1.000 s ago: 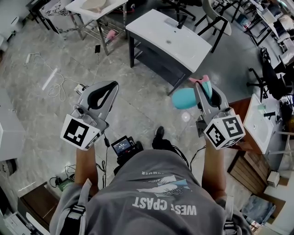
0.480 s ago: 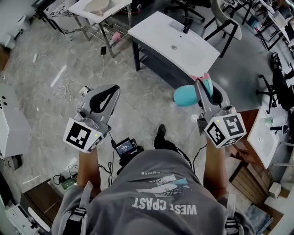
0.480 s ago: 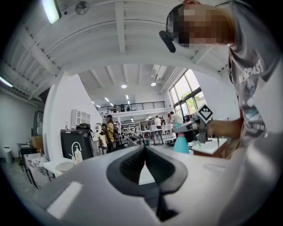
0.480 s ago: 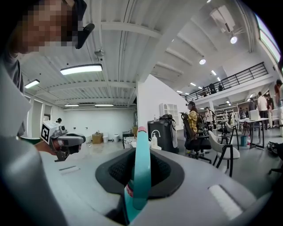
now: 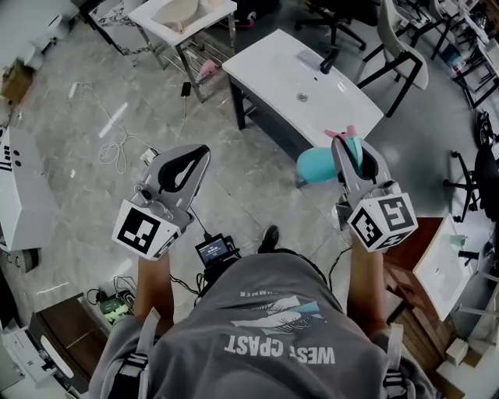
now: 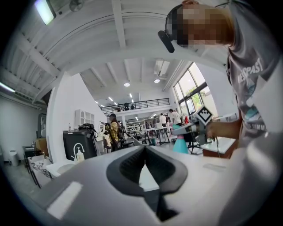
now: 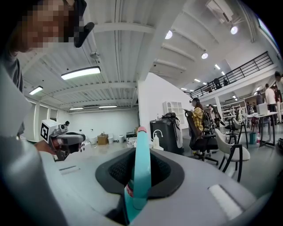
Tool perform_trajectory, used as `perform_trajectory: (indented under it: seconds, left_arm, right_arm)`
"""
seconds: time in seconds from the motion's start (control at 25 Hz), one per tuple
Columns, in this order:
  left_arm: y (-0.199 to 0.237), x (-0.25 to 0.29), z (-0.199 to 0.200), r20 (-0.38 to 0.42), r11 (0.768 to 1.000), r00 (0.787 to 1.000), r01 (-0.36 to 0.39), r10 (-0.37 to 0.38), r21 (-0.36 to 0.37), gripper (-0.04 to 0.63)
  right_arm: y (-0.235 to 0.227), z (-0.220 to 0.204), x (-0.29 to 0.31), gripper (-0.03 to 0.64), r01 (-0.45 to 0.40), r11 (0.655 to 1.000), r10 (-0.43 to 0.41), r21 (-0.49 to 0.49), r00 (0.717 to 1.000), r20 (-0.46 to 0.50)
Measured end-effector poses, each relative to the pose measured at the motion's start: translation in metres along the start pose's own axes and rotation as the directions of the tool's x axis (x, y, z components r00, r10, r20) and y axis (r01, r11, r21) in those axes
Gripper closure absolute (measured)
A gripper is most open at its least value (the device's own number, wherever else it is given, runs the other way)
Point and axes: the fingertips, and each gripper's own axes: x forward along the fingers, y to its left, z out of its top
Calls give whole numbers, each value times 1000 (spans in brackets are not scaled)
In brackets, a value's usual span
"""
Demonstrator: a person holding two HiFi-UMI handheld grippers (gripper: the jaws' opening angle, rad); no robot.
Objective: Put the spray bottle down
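The spray bottle (image 5: 315, 165) is teal with a pink nozzle and hangs over the floor, its body out to the left of my right gripper (image 5: 348, 141). That gripper is shut on the bottle's neck and trigger. In the right gripper view the teal trigger lever (image 7: 142, 170) stands upright between the black pads. My left gripper (image 5: 200, 150) is held level at the same height, shut with nothing in it. In the left gripper view its pad tips (image 6: 144, 148) meet, and the spray bottle (image 6: 180, 145) shows off to the right.
A white sink table (image 5: 274, 64) with a black faucet (image 5: 328, 60) stands just ahead of the bottle. Behind it is a metal stand with a basin (image 5: 184, 14). Office chairs (image 5: 401, 47) crowd the back right. Cables (image 5: 117, 148) lie on the floor at left.
The person has walked across the floor with both grippers held out in front. The white sink table has come slightly nearer. The grip on the bottle is unchanged.
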Motion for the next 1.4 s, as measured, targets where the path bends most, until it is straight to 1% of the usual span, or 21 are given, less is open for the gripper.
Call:
perform_trajectory:
  seconds: [0.32, 0.56, 0.72, 0.88, 0.96, 1.2, 1.4]
  left_arm:
    - [5, 53, 5, 5, 999, 1000, -28, 28, 17, 594]
    - [9, 73, 6, 2, 999, 999, -39, 39, 18, 594]
    - [22, 80, 2, -1, 999, 999, -38, 38, 18, 594]
    - [50, 87, -9, 9, 999, 999, -37, 37, -2, 594]
    - [68, 97, -16, 17, 1000, 1000, -24, 24, -13, 594]
    - [132, 129, -20, 45, 998, 997, 57, -56, -21, 594]
    - [181, 153, -29, 58, 993, 992, 113, -112, -24, 594]
  right_arm:
    - [-49, 3, 19, 555, -27, 1000, 27, -1, 1000, 10]
    - [-68, 6, 29, 555, -32, 999, 32, 2, 999, 18]
    - [-71, 7, 40, 555, -23, 1000, 23, 4, 1000, 15]
    - [-71, 3, 60, 555, -4, 1000, 4, 10, 1000, 7]
    - [-73, 3, 75, 555, 18, 1000, -18, 11, 1000, 4]
    - [-72, 11, 127, 555, 89, 996, -88, 18, 996, -21]
    - [-71, 21, 171, 555, 134, 991, -134, 16, 991, -17]
